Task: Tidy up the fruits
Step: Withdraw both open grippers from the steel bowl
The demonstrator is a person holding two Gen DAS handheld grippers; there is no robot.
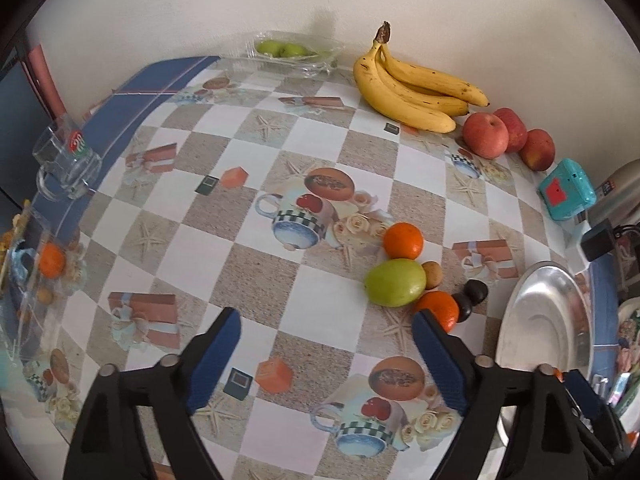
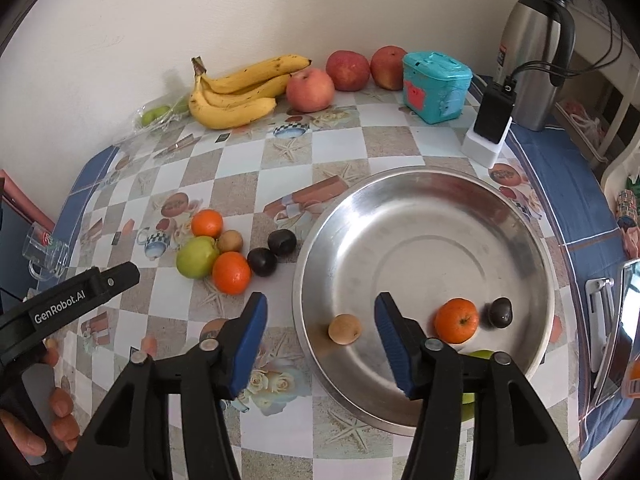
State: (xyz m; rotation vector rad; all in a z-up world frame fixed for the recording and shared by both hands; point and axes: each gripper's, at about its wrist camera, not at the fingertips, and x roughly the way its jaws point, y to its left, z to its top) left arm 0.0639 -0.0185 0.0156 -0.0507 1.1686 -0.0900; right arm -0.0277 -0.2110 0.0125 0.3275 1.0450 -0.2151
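Note:
A steel bowl (image 2: 424, 200) holds a small tan fruit (image 2: 344, 329), an orange (image 2: 456, 319), a dark plum (image 2: 501, 312) and a green fruit mostly hidden behind my finger. My right gripper (image 2: 320, 338) is open and empty over the bowl's near rim. On the table left of the bowl lie two oranges (image 2: 231, 272), a green fruit (image 2: 199, 256), a tan fruit (image 2: 230, 240) and two dark plums (image 2: 262, 261). My left gripper (image 1: 326, 354) is open and empty, just short of that pile (image 1: 395, 282); the bowl shows at its right (image 1: 532, 320).
Bananas (image 2: 236, 94), three red apples (image 2: 310, 90) and a clear box of green fruit (image 1: 294, 51) stand along the wall. A teal box (image 2: 436, 86), a charger block (image 2: 490, 120) and a steel flask (image 2: 534, 48) are at the back right. A glass mug (image 1: 66, 160) is at the left edge.

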